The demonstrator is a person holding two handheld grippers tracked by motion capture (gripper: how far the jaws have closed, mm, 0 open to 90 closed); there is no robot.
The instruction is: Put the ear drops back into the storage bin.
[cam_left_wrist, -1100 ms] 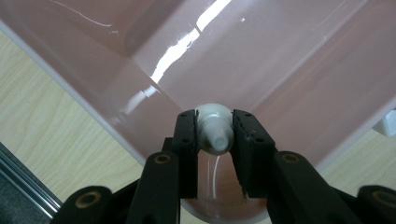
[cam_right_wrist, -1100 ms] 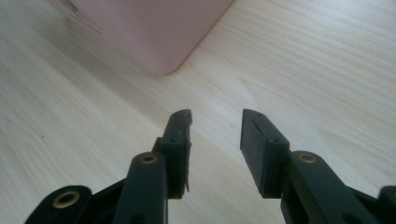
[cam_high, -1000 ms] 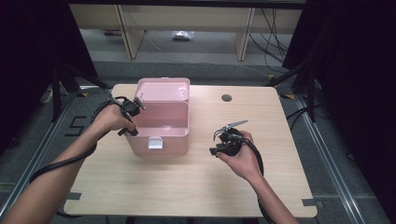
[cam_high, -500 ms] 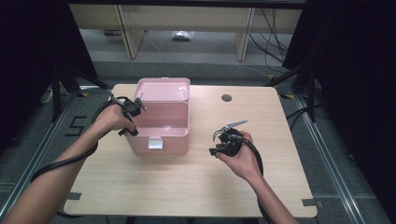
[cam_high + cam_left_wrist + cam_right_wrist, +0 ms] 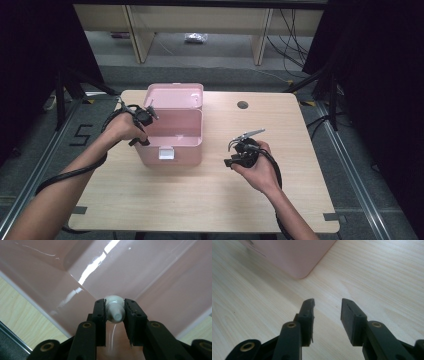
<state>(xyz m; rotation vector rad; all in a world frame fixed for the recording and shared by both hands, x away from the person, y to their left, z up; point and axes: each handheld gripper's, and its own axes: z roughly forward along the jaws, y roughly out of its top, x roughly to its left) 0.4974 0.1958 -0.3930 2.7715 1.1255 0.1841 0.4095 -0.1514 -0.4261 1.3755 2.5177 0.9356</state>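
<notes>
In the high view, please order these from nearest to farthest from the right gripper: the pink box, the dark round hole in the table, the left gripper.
From the right gripper:
1. Pink box, just to its left.
2. Dark round hole, beyond it near the table's far edge.
3. Left gripper, over the box's far left side.

A glossy pink plastic box (image 5: 172,134) sits on a matt pale wood-grain table (image 5: 210,195); the white tube (image 5: 114,308) looks smooth plastic.

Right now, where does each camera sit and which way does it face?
High view: above the person's side, looking forward and down at the open pink plastic box; forearms show.
Left gripper view: on the left gripper, facing into the box; jaws clamp a small white tube.
Right gripper view: on the right gripper, facing the wooden table.
All share the box.
</notes>
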